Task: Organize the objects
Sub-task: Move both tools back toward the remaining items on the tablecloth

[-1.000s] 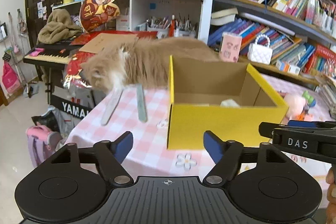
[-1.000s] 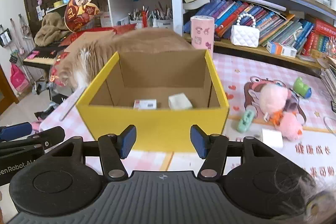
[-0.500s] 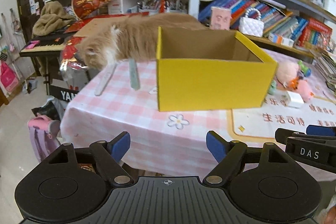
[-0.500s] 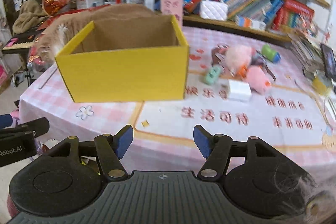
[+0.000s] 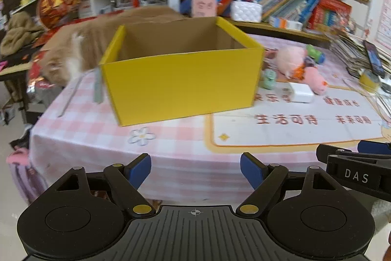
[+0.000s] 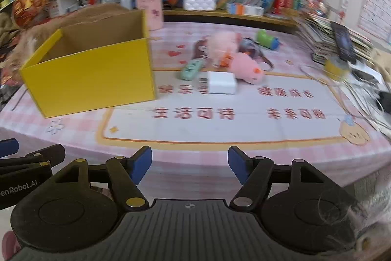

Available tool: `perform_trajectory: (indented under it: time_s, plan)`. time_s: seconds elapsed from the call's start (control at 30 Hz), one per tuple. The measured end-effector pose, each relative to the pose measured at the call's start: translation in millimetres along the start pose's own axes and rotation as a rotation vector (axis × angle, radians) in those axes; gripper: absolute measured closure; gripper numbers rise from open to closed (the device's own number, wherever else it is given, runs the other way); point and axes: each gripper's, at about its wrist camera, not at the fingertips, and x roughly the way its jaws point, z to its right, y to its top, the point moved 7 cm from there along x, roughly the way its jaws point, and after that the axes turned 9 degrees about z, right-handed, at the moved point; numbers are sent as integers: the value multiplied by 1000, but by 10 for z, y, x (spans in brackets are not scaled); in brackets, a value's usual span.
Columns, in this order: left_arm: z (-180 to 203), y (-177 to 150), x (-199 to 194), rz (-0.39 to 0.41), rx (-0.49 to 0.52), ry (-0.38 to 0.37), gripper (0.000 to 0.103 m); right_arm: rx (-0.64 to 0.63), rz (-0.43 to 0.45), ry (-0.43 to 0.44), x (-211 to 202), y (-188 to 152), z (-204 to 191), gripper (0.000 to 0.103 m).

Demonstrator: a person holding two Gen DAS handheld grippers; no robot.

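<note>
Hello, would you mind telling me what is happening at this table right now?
A person is tidying loose items into the yellow box with two handheld tongs. Both are empty and held off the near table edge: the left tongs are open, and the right tongs are opening with nothing between them. A white charger, green toy and pink plush lie beside the box. A cat lies behind it.

Two wrist views, shared yellow box point(image 5: 180, 87)
</note>
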Motion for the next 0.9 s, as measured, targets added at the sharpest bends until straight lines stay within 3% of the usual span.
perform_trajectory:
  time_s: [0.33,0.9]
  plan:
    - [571,86,254,-36,33,-84,20,63,-15,-120,63,4,624,34]
    - [1350,319,708,-71,44,-74,20,67,-59,-97,547,241,1379,34]
